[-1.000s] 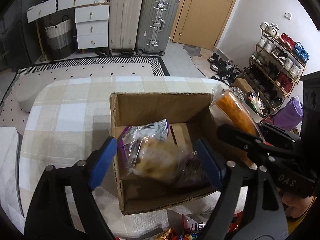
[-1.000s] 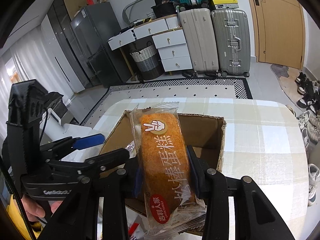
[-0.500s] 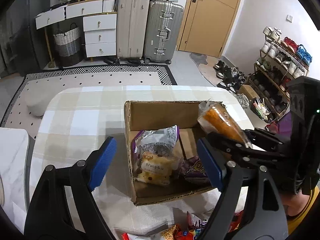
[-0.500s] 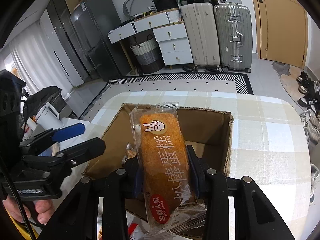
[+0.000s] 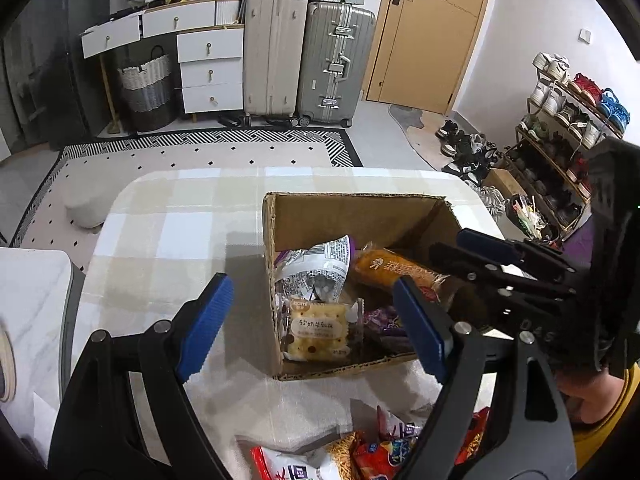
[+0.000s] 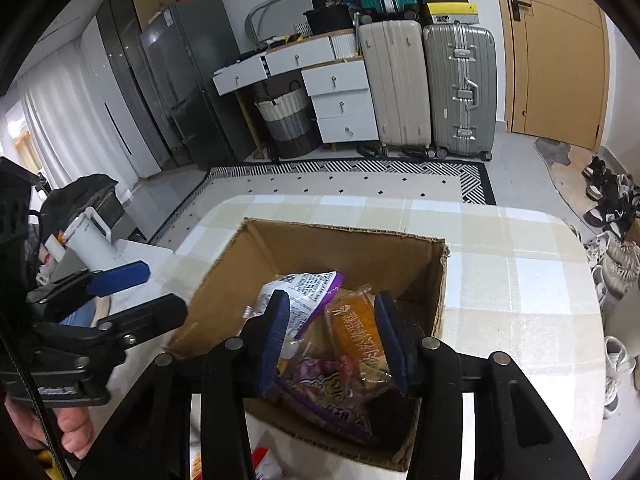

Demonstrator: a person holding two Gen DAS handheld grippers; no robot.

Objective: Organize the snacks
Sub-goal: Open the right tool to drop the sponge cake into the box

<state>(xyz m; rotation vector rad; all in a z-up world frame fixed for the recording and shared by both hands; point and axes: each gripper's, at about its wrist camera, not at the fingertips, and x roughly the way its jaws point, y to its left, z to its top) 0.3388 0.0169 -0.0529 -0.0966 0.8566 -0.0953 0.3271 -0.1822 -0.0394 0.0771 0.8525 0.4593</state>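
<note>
Lighting: even, cool indoor light, moderately bright. Brightest area: white curtain (image 6: 60,128), left of the cardboard box (image 6: 344,248), daylight behind it. Shadows: soft, on the checked tablecloth (image 5: 160,240) left of the box; box interior dim. Glare: faint sheen on the silver suitcase (image 6: 460,88) beyond the box. Sharpness: good, no motion blur. Distortion: strong fisheye bowing, black vignette at corners.
</note>
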